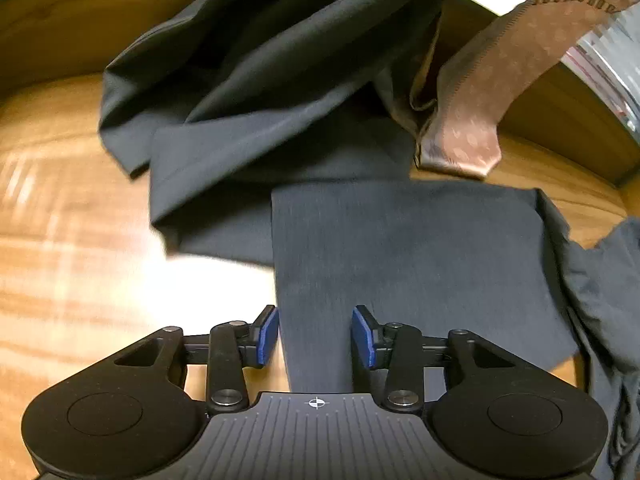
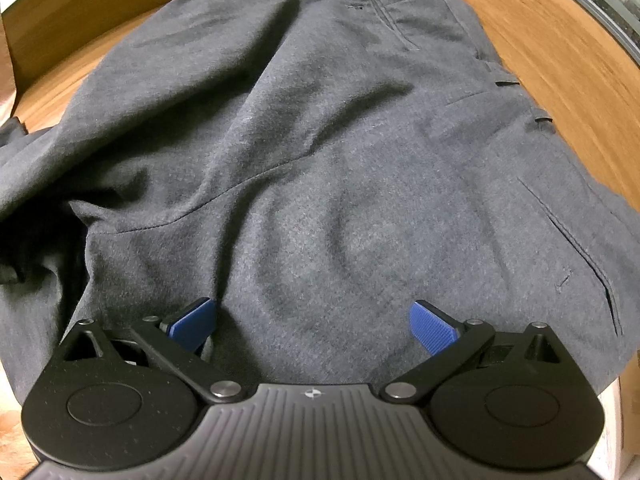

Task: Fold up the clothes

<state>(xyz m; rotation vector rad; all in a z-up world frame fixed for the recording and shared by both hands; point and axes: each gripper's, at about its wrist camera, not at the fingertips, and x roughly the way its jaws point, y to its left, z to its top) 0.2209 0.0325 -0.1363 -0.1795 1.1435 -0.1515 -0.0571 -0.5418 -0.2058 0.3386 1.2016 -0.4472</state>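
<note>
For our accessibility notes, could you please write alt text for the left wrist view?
The left gripper, jaws open, hovers over the flat leg of dark grey trousers on a wooden table. Beyond it the fabric bunches into folds, beside a brown patterned cloth.

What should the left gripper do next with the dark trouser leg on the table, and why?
Probably lower the left gripper and close on the near end of the trouser leg. Its blue pads stand apart, gripping nothing, with that flat strip lying between them on the wooden table, so it looks ready to be picked up and folded over.
</note>
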